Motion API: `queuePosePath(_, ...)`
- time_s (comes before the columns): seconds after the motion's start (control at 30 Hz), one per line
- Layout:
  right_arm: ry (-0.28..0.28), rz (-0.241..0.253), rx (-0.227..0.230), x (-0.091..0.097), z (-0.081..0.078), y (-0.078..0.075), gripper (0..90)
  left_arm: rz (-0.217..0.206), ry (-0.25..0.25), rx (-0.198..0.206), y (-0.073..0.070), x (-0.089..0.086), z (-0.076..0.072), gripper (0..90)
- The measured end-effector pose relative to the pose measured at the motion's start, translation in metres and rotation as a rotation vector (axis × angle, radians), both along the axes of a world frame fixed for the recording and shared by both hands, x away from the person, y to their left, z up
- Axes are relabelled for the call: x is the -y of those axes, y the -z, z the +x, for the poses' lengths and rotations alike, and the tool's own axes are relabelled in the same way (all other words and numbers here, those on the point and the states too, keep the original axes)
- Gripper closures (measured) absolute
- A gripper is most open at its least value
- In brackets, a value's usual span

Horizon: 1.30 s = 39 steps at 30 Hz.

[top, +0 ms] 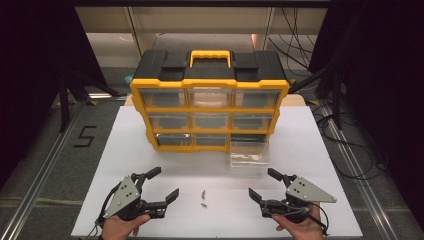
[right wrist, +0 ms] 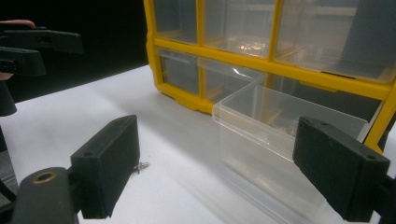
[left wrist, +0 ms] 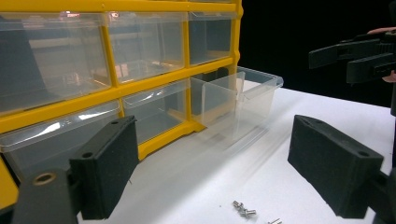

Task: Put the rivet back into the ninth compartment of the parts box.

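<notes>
Hovering near the table's front edge, left gripper [top: 159, 186] & right gripper [top: 264, 184] both gape wide, nothing held. Small screws [top: 203, 198] lie between them; clear drawer [top: 249, 152] juts from the organizer [top: 210, 102], bottom-right slot.

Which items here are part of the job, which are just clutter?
In play:
- small screws on the white table
- pulled-out clear drawer, bottom right of the yellow organizer
- left gripper and right gripper, jaws open, empty

Lying about:
- floor cables
- black "5" floor marking
</notes>
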State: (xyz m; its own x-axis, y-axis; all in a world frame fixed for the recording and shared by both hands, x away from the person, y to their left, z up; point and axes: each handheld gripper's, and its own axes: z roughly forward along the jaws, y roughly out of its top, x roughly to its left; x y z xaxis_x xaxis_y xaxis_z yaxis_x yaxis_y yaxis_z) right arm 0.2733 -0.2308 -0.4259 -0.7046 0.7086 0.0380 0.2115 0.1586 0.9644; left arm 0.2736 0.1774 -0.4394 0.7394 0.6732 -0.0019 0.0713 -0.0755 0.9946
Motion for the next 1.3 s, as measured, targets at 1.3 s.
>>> queuePosePath(1.3,-0.304,-0.421,-0.067,-0.082,0.001,0.010,24.0,0.009,-0.002,0.002,0.001,0.002,0.003,16.0)
